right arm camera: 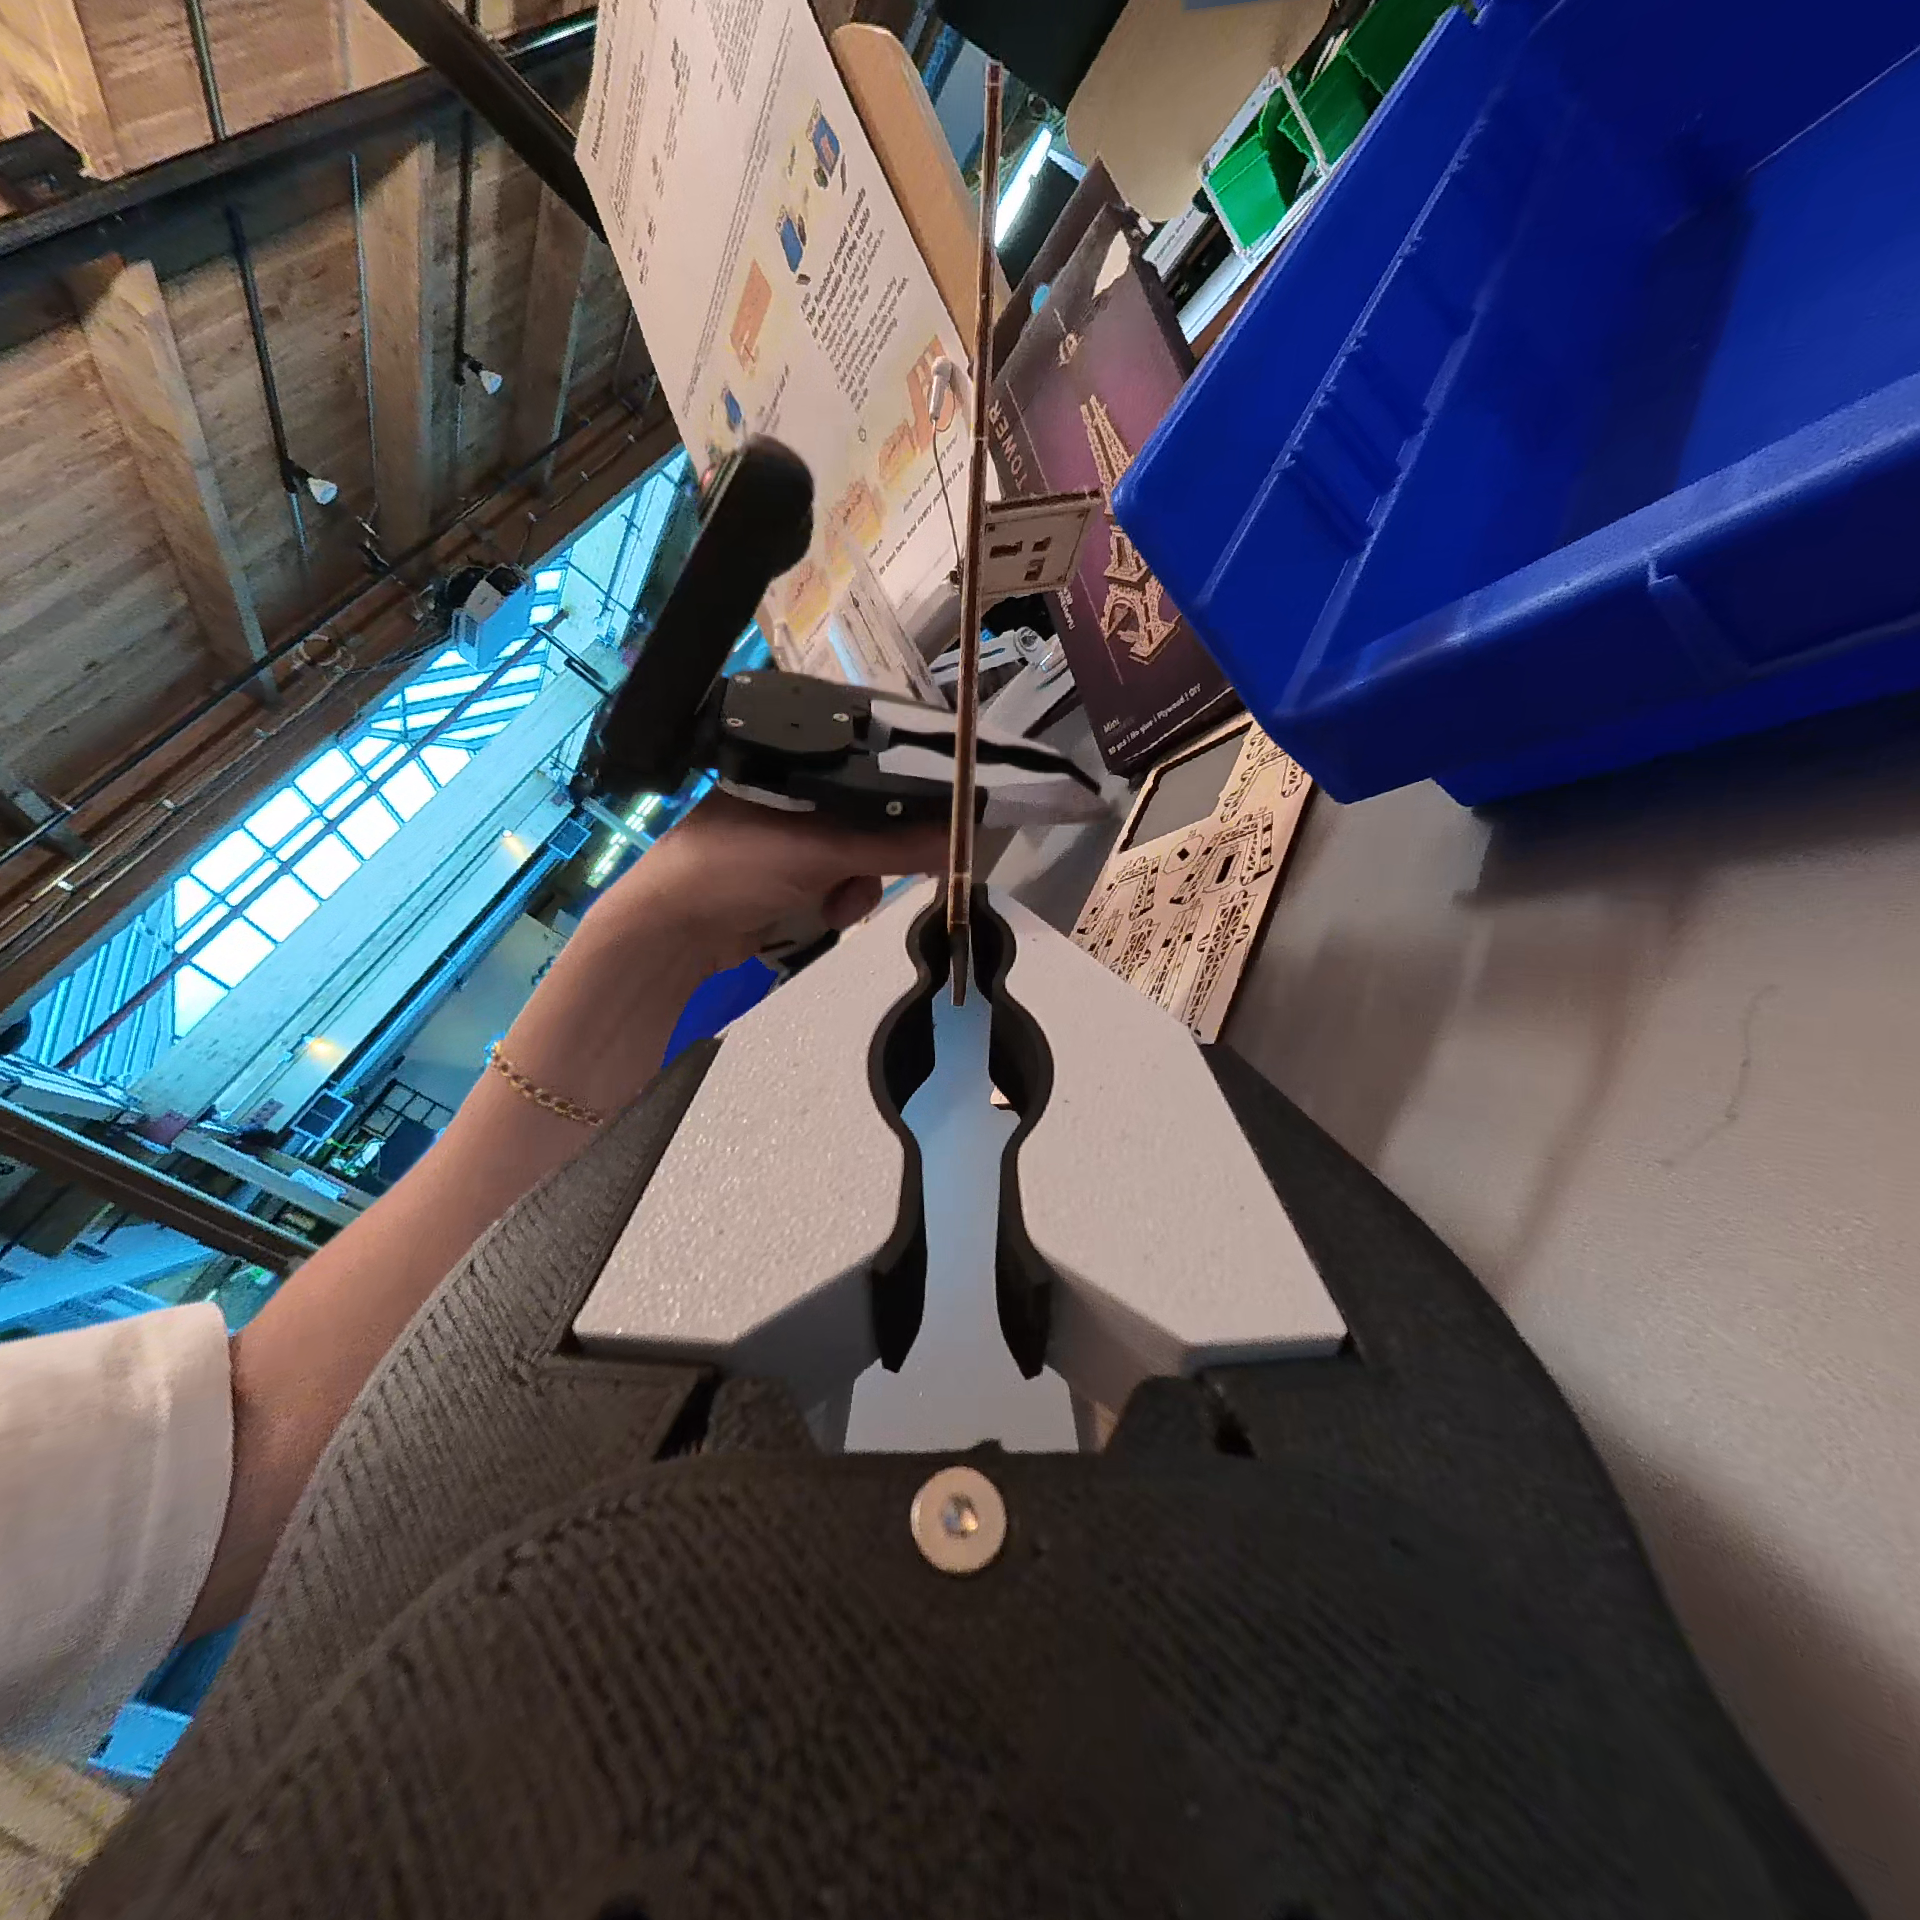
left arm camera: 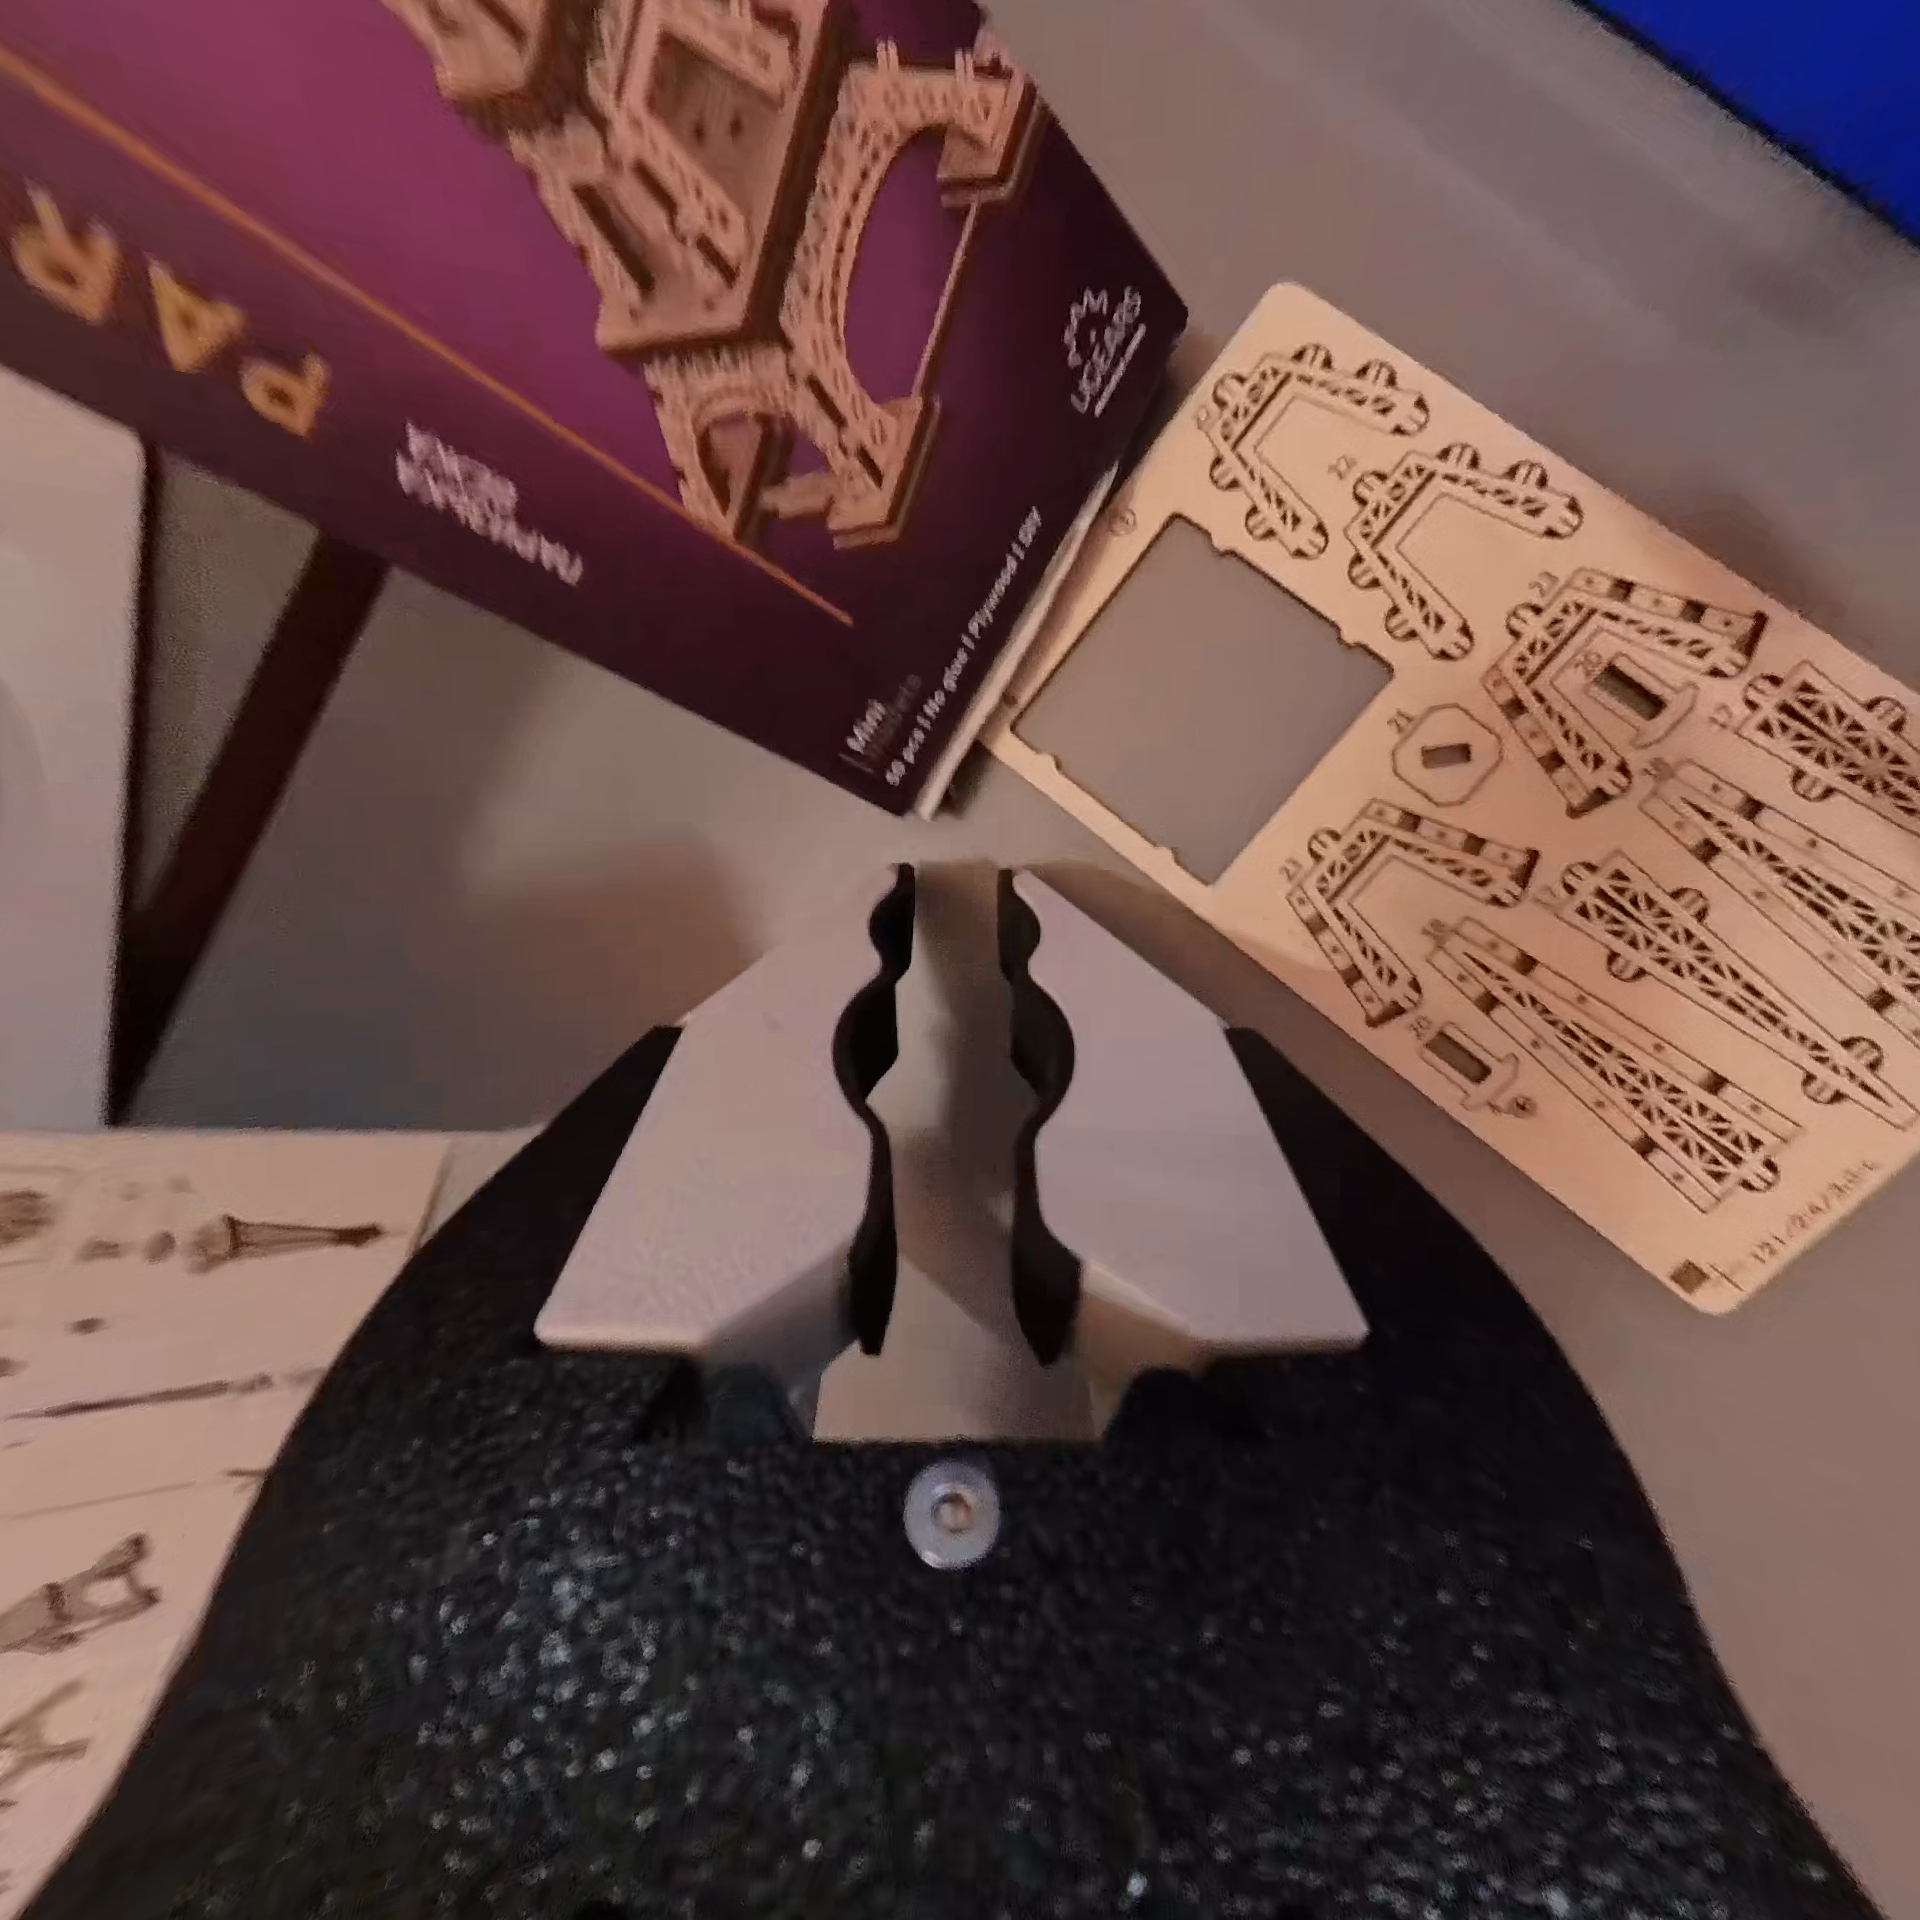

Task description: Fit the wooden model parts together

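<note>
The right gripper (right arm camera: 968, 935) had its jaws pinching the bottom edge of a thin, pale plywood sheet seen edge-on (right arm camera: 975, 499), held upright above the surface. The left gripper (left arm camera: 956, 883) hovered with jaws nearly pressed together, a narrow gap between them and nothing in it.

A good next move would probably be to keep the pinch low and firm, so that the sheet does not pivot, and to bring the empty jaws in square to push a part out without snapping its thin lattice.

A second flat laser-cut plywood parts sheet with one square hole (left arm camera: 1455, 779) lay on the grey surface (left arm camera: 520, 779), just beside a purple cardboard box picturing a tower model (left arm camera: 623, 312). A blue plastic bin (right arm camera: 1558, 416) stood near. Behind were timber walls and bright windows.
</note>
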`<state>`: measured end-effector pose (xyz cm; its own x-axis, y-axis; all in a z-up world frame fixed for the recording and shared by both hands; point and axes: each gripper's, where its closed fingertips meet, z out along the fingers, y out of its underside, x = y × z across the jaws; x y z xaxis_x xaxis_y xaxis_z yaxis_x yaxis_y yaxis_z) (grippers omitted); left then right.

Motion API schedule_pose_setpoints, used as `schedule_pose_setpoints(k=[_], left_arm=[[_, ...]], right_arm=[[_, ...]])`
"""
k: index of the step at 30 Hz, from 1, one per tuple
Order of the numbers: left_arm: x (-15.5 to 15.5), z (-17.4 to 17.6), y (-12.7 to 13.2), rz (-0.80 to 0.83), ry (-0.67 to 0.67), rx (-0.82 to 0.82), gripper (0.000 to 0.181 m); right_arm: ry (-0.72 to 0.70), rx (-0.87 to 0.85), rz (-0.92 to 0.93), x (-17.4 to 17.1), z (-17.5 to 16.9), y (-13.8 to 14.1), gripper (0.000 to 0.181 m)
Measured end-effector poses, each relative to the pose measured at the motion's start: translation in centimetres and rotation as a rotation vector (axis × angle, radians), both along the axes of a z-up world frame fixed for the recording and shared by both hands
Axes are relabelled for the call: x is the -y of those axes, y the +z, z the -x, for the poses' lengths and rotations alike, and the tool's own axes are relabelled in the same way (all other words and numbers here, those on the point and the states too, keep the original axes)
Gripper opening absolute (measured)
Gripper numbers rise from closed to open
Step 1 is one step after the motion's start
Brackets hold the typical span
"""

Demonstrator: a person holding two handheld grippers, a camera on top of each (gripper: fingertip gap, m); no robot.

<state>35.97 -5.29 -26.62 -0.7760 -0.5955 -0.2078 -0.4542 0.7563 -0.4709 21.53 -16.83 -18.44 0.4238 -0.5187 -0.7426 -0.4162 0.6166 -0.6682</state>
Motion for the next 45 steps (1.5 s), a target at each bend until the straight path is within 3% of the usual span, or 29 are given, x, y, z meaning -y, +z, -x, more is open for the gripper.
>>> schedule_pose_setpoints(k=[1, 6, 8, 13, 23, 30, 34, 45], left_arm=[[-0.1, 0.2, -0.1, 0.025, 0.017, -0.003, 0.011], [0.5, 0.4, -0.1, 0.171, 0.095, 0.027, 0.012], [0.2, -0.4, -0.1, 0.202, 0.156, 0.058, 0.021], [0.6, -1.1, -0.1, 0.250, 0.209, 0.063, 0.019], [0.2, -2.1, 0.0, 0.200, 0.300, 0.139, 0.024], [-3.0, -0.7, 0.2, 0.088, 0.318, 0.135, 0.033], [-1.1, -0.4, 0.7, 0.215, 0.296, 0.119, 0.026], [0.6, -1.7, -0.2, 0.187, 0.305, 0.144, 0.010]], right_arm=[[0.000, 0.000, 0.000, 0.0, 0.0, 0.0, 0.001], [0.003, 0.002, -0.004, 0.0, 0.0, 0.0, 0.001], [0.004, 0.003, -0.005, 0.0, 0.0, 0.1, 0.001], [0.004, 0.005, -0.006, 0.0, 0.1, 0.1, 0.001], [0.010, 0.006, -0.009, -0.1, 0.1, 0.1, 0.001], [0.018, 0.009, -0.015, -0.2, 0.2, 0.2, 0.001], [0.018, 0.008, -0.014, -0.2, 0.1, 0.1, 0.001], [0.020, 0.010, -0.021, -0.1, 0.2, 0.2, 0.001]])
